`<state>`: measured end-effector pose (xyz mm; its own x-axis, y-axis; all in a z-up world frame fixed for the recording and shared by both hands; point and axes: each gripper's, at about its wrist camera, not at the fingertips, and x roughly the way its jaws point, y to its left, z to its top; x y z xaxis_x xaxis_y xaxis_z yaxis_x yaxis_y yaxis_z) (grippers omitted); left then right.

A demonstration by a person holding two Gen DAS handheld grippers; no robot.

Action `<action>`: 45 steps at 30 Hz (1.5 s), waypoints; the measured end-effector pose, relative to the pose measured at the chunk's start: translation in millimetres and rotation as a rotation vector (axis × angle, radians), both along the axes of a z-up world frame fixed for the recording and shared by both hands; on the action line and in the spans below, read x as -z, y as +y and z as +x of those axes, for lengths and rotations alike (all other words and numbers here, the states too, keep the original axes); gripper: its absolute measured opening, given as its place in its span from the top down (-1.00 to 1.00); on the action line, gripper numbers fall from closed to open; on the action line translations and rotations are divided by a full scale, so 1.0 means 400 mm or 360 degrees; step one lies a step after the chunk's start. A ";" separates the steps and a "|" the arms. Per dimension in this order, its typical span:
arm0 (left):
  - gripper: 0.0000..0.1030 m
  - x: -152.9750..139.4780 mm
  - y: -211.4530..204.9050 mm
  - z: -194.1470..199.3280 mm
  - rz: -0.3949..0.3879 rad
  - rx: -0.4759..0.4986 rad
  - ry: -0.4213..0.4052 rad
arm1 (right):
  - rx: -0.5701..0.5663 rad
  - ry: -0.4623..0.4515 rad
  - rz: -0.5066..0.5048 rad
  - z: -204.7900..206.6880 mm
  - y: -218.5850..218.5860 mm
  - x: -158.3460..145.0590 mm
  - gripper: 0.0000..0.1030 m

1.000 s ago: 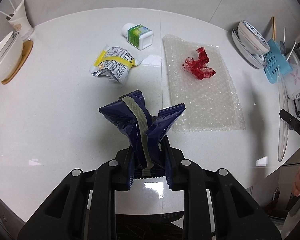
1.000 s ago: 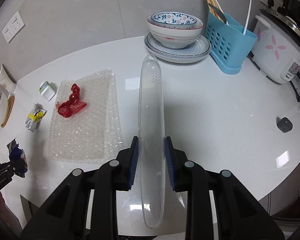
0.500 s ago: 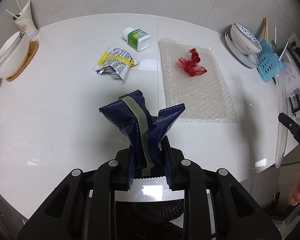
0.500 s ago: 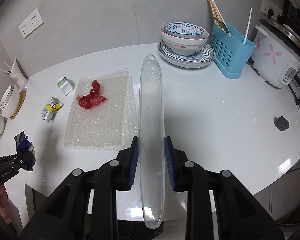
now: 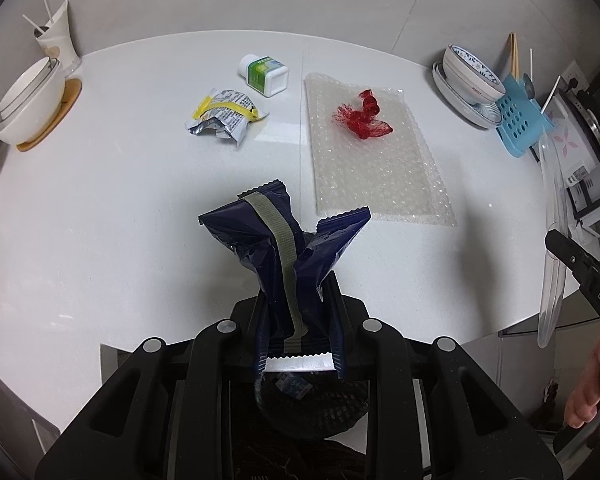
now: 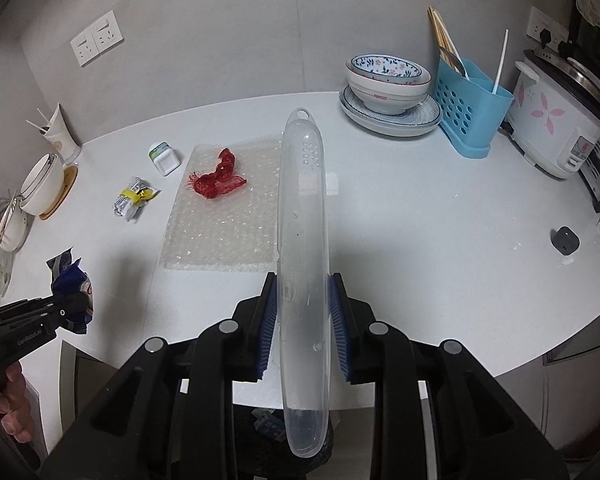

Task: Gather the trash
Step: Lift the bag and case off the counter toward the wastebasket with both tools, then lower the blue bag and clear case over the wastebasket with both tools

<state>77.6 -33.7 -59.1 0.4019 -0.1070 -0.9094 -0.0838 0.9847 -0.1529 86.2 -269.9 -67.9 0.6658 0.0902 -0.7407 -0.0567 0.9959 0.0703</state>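
Clamped in the left gripper is a crumpled dark blue snack wrapper, its blue pads pressed narrowly against the foil, which fans out above the fingertips. Directly below this gripper, past the near edge of the white counter, sits a dark bin with a scrap of wrapper inside. The right gripper is closed to a narrow gap on a long clear plastic case, held lengthwise so that one end hangs back over the bin below and the end with a small loop points ahead.

Just ahead of the left gripper and a little to its right lies a sheet of bubble wrap, flat on the counter, with a bundle of red mesh netting resting on its far half. Ahead and slightly to the left lies a torn silver and yellow packet, and just beyond it a small white bottle with a green label, tipped on its side.

Farther off, to the right gripper's front right, stand stacked bowls on a plate, a blue utensil holder and a rice cooker.
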 end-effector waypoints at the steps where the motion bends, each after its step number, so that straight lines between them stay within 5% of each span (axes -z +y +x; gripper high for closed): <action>1: 0.54 0.000 -0.003 -0.005 -0.0001 0.0001 -0.0001 | -0.0004 -0.0002 0.0001 -0.006 0.002 0.001 0.52; 45: 0.54 0.049 -0.099 -0.304 -0.0087 0.0166 -0.0029 | -0.0212 0.0090 0.0021 -0.343 0.049 0.160 0.52</action>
<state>-44.1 -73.4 -78.7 0.4022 -0.1985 -0.8938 0.0218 0.9780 -0.2074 -50.8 -250.4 -131.8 0.6043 0.1849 -0.7750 -0.1840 0.9788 0.0900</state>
